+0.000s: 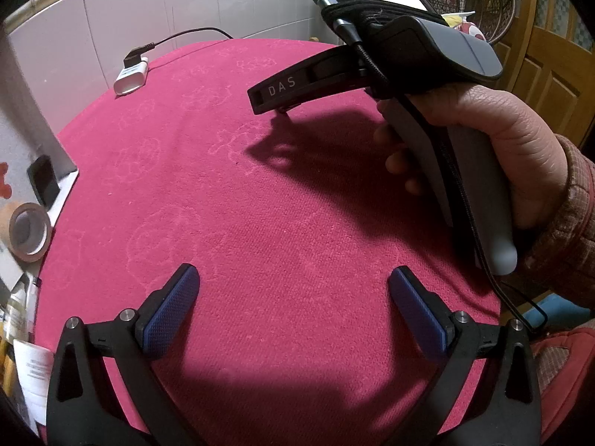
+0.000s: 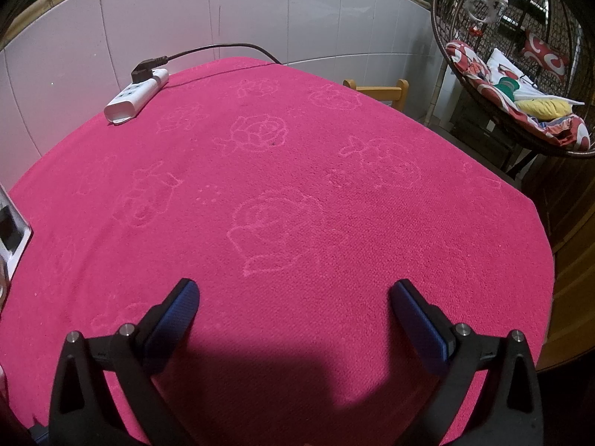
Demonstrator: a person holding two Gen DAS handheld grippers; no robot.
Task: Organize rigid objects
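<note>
Over the near edge of the bench, seen from the left wrist, the left tongs hang wide open with nothing between the blue pads. Red cloth covers the bench. A power strip with a plug in it lies at the far left corner. Off the left edge sit a tape roll and a phone. A hand grips the right tongs above the right half of the bench, their fingers pointing toward the far left; from this side I cannot tell how far they are open.

From the right wrist, the right tongs show wide open and empty above the near edge. The strip lies at the far left corner, well apart from both tongs, and no other loose thing lies on the cloth. A chair back stands beyond the far edge, and a hanging basket seat is off to the right.

No rigid object to sort is on the bench, so the task's things seem to lie elsewhere, perhaps off the left edge. The step looks like a search or an approach. To do it well, keep both tongs open and level, and line the pads across a thing's narrow sides before closing.
</note>
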